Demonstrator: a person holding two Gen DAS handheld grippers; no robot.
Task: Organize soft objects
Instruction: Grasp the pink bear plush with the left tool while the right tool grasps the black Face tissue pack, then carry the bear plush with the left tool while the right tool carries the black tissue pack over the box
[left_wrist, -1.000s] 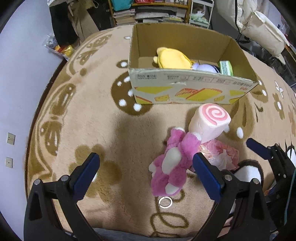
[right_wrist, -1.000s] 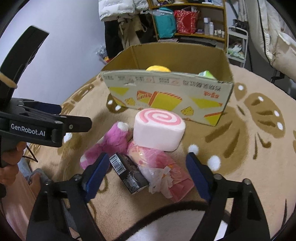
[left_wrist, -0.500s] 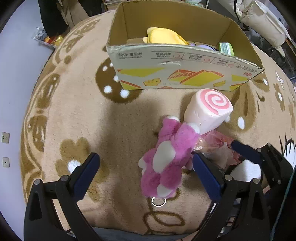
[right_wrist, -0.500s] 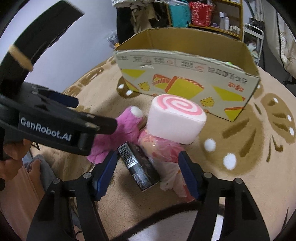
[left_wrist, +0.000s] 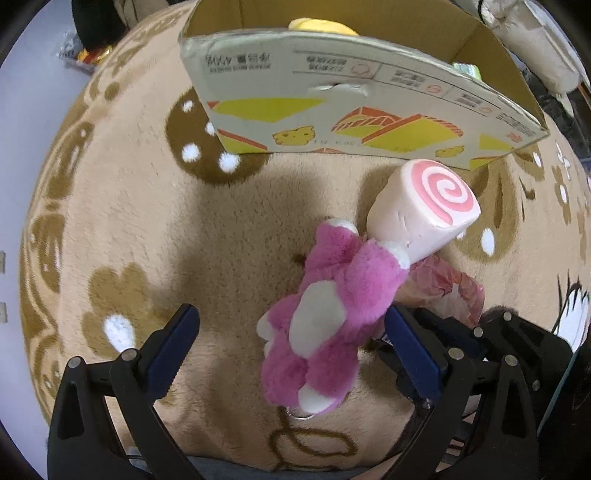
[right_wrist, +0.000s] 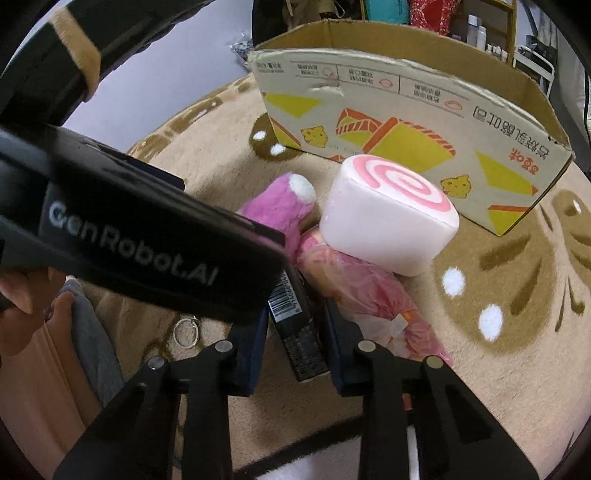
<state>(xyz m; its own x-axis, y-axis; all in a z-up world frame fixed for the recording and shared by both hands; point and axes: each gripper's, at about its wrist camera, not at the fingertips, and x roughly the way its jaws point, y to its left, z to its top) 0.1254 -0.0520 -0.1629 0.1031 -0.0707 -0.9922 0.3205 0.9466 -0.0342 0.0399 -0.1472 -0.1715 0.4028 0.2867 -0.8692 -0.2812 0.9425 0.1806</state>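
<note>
The right gripper (right_wrist: 295, 339) is closing on a small black rectangular box with a barcode label (right_wrist: 295, 325), which lies between its blue pads. The left gripper (left_wrist: 291, 343) is held wide, astride a pink-and-white plush toy (left_wrist: 332, 314) on the beige patterned carpet (left_wrist: 147, 221). A white foam roll with a pink spiral face (left_wrist: 424, 210) and a crinkled pink plastic packet (right_wrist: 362, 288) are crowded against both. An open printed cardboard box (left_wrist: 351, 110) stands just behind.
</note>
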